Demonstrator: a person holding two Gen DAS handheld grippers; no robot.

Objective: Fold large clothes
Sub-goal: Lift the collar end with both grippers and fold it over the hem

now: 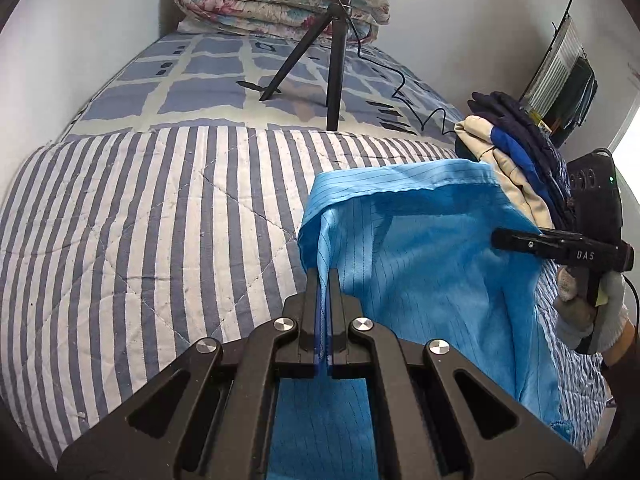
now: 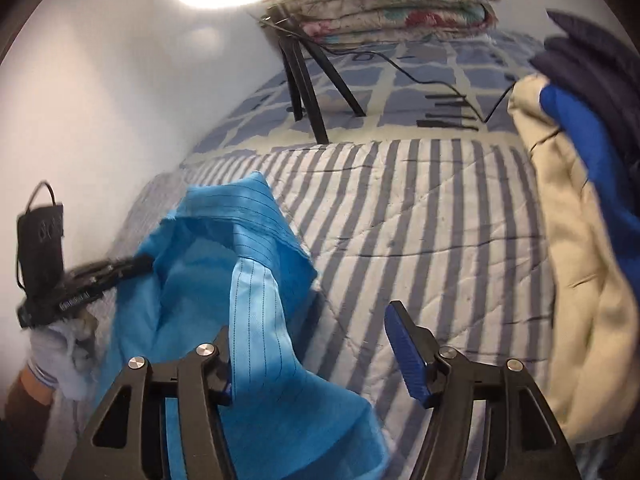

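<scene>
Left claw (image 1: 323,280) is clamping the blue garment (image 1: 420,248); my right claw (image 2: 308,344) is gaping, cloth draping leftward.

left wrist view looking down along its fingers, close over the striped quilt (image 1: 160,220), right wrist view likewise from the opposite side, both sharing blue garment (image 1: 420,248), tripod (image 1: 334,76), folded floral quilt (image 1: 280,0)

The right gripper (image 2: 316,354) stands with fingers wide apart at 6 o'clock, the light blue pinstriped garment (image 2: 248,280) draped over its left finger. The striped quilted bed cover (image 2: 440,220) fills the centre; a beige garment pile (image 2: 580,280) sits at 3 o'clock.
</scene>
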